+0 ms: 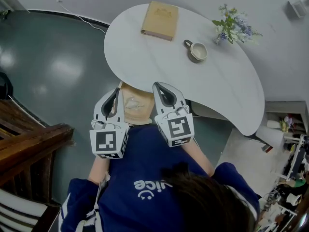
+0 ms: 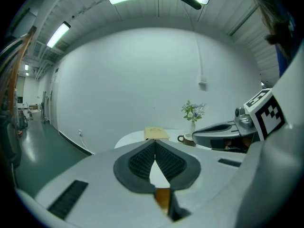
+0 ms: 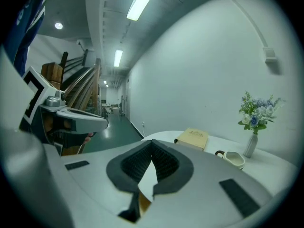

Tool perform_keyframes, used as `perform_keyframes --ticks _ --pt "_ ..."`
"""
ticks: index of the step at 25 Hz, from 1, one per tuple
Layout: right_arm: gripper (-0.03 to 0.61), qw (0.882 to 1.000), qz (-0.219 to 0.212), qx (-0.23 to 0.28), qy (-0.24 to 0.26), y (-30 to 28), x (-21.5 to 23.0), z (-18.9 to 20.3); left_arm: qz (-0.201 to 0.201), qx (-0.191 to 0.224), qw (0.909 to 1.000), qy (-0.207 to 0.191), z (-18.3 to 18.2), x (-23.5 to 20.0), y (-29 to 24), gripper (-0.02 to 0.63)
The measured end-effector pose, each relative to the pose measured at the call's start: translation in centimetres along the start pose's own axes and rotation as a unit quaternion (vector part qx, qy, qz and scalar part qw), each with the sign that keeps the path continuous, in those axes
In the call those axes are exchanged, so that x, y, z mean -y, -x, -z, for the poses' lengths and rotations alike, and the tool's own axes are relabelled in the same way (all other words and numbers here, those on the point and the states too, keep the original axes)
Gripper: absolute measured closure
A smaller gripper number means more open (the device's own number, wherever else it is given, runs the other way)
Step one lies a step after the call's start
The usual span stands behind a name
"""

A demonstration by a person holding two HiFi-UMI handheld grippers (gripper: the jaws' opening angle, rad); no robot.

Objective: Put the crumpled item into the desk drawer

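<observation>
Both grippers hover side by side at the near edge of the white curved desk (image 1: 159, 64), in front of the person's chest. My left gripper (image 1: 116, 92) (image 2: 155, 141) is shut, pads meeting, with nothing between them. The right gripper (image 1: 161, 86) (image 3: 152, 142) is also shut and empty. Between and below them a tan wooden surface (image 1: 134, 108) pokes out from under the desk edge, with a faint pale crumpled-looking shape on it. I cannot tell whether it is a drawer. Each gripper view shows the other gripper beside it.
On the desk lie a tan book (image 1: 160, 20), a mug (image 1: 197, 50) and a small vase of flowers (image 1: 231, 28). Dark wooden furniture (image 1: 29, 149) stands at the left on a dark green floor. Clutter fills the lower right corner (image 1: 289, 178).
</observation>
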State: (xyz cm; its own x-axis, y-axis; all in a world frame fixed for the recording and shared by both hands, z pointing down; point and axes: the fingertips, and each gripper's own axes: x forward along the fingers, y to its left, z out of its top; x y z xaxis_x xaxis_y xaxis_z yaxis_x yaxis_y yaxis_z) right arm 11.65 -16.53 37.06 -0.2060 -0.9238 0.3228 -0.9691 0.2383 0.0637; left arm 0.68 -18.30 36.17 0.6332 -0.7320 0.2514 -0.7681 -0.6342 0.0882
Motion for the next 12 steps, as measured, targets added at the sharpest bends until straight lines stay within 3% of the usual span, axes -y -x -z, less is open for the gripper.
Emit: perform_keyframes --ticks 12 --pt "0.571 1.000 -0.007 -0.002 -0.013 -0.61 -0.20 0.43 -0.008 -0.005 0.9999 0.004 0.74 -0.76 0.01 0.609"
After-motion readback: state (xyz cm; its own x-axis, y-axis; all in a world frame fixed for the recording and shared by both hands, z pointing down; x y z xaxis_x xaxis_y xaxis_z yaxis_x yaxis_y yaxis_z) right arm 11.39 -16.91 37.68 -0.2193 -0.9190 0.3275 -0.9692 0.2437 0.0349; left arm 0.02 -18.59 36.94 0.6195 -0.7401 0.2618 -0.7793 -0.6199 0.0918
